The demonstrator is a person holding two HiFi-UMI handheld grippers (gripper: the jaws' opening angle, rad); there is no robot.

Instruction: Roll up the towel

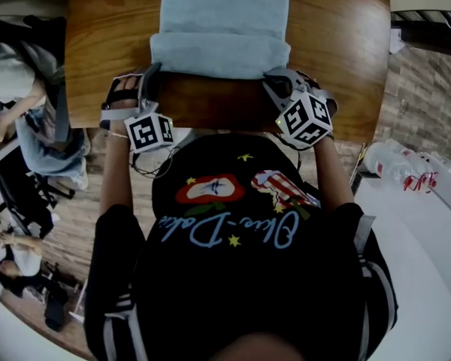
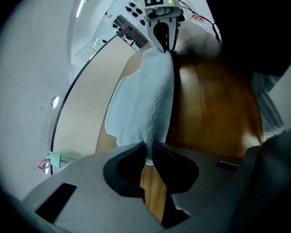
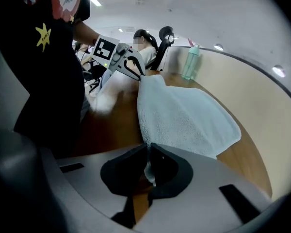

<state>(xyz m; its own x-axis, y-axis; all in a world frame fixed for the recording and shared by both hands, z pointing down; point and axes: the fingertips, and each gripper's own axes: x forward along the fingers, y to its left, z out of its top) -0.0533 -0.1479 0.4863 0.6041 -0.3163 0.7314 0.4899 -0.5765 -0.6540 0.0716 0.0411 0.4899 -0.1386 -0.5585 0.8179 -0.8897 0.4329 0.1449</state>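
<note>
towel (image 1: 225, 21): long axis points away (on table (image 1: 338, 36)); left tongs (image 2: 149, 154), right tongs (image 3: 148, 154) pinch corners

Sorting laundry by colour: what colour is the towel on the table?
The towel is pale blue; clearest in the head view.

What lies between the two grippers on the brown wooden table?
The near edge of the light blue terry towel, pinched by left gripper and right gripper; head view.
</note>
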